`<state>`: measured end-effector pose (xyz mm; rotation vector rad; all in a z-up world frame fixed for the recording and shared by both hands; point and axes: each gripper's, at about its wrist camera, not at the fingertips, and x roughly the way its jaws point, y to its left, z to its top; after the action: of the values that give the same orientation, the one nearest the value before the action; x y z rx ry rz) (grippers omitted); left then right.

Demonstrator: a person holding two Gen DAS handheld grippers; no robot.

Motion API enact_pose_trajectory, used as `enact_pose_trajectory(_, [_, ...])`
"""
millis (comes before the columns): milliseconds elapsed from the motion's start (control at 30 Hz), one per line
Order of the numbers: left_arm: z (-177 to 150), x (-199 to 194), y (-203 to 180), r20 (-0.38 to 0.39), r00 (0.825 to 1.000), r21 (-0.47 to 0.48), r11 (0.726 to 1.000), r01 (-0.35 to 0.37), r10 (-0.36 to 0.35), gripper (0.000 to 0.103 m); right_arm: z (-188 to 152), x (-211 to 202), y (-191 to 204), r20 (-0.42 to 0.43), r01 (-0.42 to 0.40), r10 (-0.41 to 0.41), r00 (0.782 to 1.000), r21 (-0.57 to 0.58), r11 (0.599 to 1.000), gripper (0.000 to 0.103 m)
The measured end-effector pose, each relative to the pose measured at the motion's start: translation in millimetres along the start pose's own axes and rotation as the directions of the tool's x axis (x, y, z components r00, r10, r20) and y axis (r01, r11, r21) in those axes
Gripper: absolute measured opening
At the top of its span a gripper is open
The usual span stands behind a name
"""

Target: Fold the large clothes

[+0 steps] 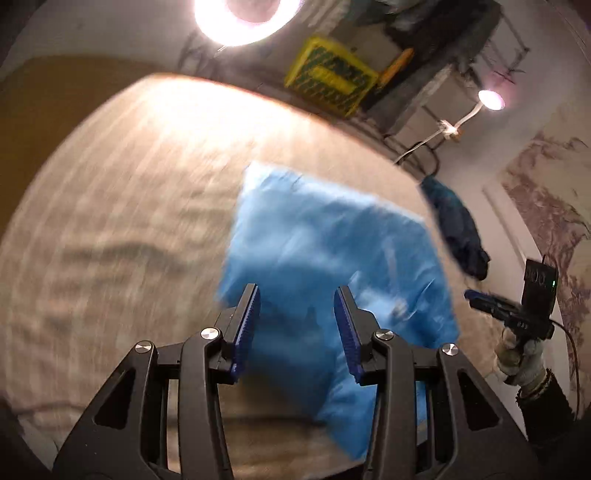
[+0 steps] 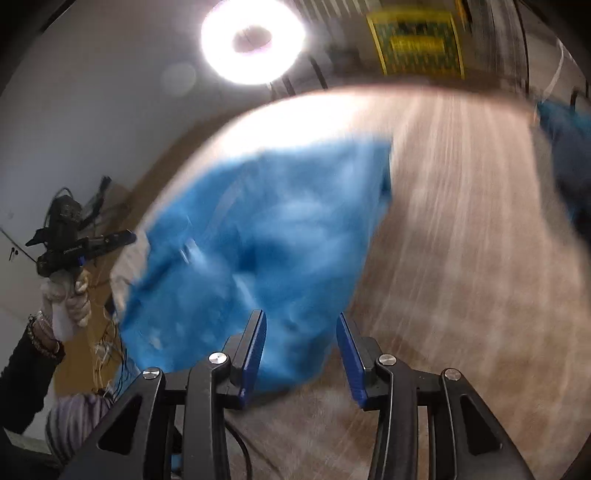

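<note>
A bright blue garment lies in a rough folded rectangle on a beige bed cover; it also shows in the right wrist view. My left gripper hangs open above the garment's near part, nothing between its blue pads. My right gripper is open and empty over the garment's near right edge. Each gripper shows in the other's view, held in a gloved hand: the right gripper at the far right, the left gripper at the far left. Both views are motion-blurred.
A dark blue garment lies at the bed's right edge; it also shows in the right wrist view. A yellow crate stands beyond the bed. A ring light glares behind. A striped cloth lies at lower left.
</note>
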<state>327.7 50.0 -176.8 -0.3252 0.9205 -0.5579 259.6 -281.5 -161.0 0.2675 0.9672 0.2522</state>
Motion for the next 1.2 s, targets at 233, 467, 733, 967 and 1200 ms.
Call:
enact_pose_trajectory(233, [64.4,61.8,-66.5,0.021,0.999,0.129,0.991,-0.033,0.031,0.041,77.9,36.2,21.8,0.089,0.085,-0.075,0.993,-0.109,0.990,0.042])
enact_pose_trajectory(467, [64.6,155.4,-62.6,-0.072,0.989,0.165,0.979,-0.117,0.131,0.041,89.1,101.5,7.1,-0.008,0.138,-0.140,0.990,-0.107,0.985,0.041])
enact_pose_trajectory(733, [53.2,169.5,-47.2,-0.093,0.984,0.150,0.979,-0.138,0.153,0.041,67.4,112.5,-14.9,-0.056,0.145,-0.150,0.987,-0.081,0.986,0.041])
enact_pose_trajectory(967, [48.0,79.5,-13.7,-0.023,0.999,0.009,0.999,-0.049,0.049,0.068,54.9,36.1,-28.4,0.030,0.043,-0.044,0.999,0.018,0.999,0.067])
enact_pose_trajectory(1200, [15.2,26.6,67.7,-0.024,0.999,-0.251,0.967,0.035,-0.042,0.069,7.9,-10.4,-61.3,0.054,-0.089,0.080,0.995,0.175,0.981,0.071])
